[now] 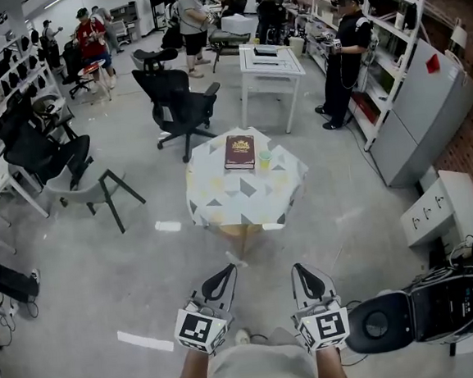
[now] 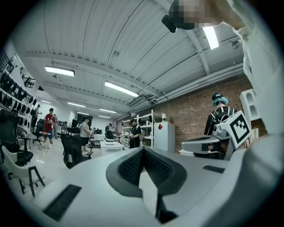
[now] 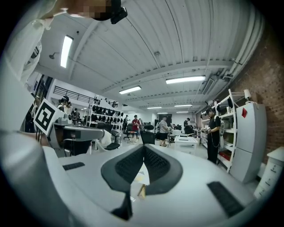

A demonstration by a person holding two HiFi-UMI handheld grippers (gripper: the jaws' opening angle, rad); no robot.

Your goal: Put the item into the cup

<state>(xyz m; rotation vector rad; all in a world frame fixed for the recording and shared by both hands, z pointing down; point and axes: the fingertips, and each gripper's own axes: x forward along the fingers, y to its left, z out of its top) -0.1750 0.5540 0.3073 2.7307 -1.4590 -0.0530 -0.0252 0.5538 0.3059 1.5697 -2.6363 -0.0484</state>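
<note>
a small bench [image 1: 249,193] draped in a white cloth with grey and yellow triangles stands in the middle of the workshop floor, well ahead of the person. on it lies a dark red book [image 1: 239,152] with gold print, and just beside the book's right edge stands a small pale green cup [image 1: 264,158], upright; it is too small to tell what is in it. the left gripper [image 1: 227,269] and the right gripper [image 1: 303,269] are held low, close to the person's body, well apart from the bench. each gripper's jaws are closed tip to tip, with nothing between them.
</note>
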